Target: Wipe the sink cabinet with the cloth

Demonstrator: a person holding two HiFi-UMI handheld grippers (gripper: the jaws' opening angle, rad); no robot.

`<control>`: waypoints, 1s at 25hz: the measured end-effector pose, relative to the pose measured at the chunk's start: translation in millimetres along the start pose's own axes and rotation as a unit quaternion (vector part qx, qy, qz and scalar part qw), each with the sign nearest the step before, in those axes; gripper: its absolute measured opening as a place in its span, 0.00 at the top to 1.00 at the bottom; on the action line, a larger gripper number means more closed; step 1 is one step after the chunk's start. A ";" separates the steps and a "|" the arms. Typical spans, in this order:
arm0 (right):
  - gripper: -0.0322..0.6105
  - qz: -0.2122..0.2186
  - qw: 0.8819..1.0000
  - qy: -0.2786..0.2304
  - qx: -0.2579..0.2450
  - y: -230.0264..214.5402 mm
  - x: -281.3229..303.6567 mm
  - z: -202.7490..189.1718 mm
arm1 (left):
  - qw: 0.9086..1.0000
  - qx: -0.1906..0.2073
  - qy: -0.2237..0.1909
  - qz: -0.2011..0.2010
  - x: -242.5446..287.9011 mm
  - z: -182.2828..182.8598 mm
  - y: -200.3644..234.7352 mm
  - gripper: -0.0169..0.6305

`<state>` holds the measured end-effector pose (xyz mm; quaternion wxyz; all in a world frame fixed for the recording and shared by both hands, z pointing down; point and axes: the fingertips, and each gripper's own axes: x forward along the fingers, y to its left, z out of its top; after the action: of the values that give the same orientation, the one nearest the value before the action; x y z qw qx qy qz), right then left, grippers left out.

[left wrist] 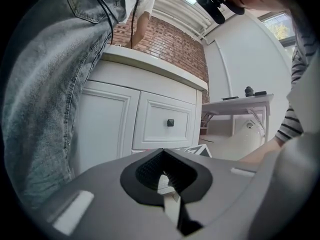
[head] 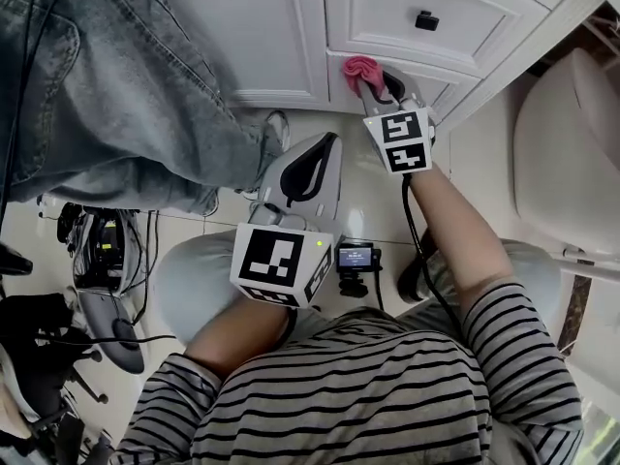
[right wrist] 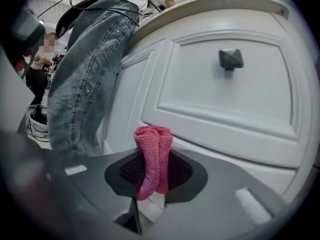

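The white sink cabinet (head: 407, 17) fills the top of the head view, with a drawer and a dark knob (head: 426, 20). My right gripper (head: 376, 85) is shut on a folded pink cloth (head: 362, 70), whose top presses against the panel below the drawer. In the right gripper view the pink cloth (right wrist: 152, 159) stands upright between the jaws, before the drawer knob (right wrist: 230, 59). My left gripper (head: 308, 168) hangs lower, away from the cabinet, jaws together and holding nothing. The left gripper view shows the cabinet drawer (left wrist: 167, 124) ahead of the left gripper (left wrist: 167, 181).
A person in jeans (head: 116, 85) stands close at the left, against the cabinet door. A white toilet (head: 572, 153) sits at the right. Cables and equipment (head: 97, 250) lie on the tiled floor at the left. My knees and striped shirt fill the bottom.
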<state>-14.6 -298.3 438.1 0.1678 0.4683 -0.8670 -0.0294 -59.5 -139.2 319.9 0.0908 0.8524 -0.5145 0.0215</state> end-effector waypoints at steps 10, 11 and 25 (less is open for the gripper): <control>0.81 -0.124 0.990 0.050 0.044 -130.1 -90.5 -55.4 | 0.999 0.023 0.018 -0.013 12.8 -11.5 -18.4 0.97; 0.81 -0.137 0.988 0.056 0.052 -141.0 -98.8 -60.8 | 0.999 0.027 0.020 -0.012 12.5 -13.0 -18.5 0.97; 0.81 -0.003 0.999 0.016 0.047 -3.2 -28.7 -25.2 | 1.000 0.008 0.007 -0.017 3.7 -5.6 -20.6 0.97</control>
<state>10.5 -273.8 453.6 0.1596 0.4783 -0.8634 0.0182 -39.3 -132.1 323.2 0.0877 0.8617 -0.4988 0.0304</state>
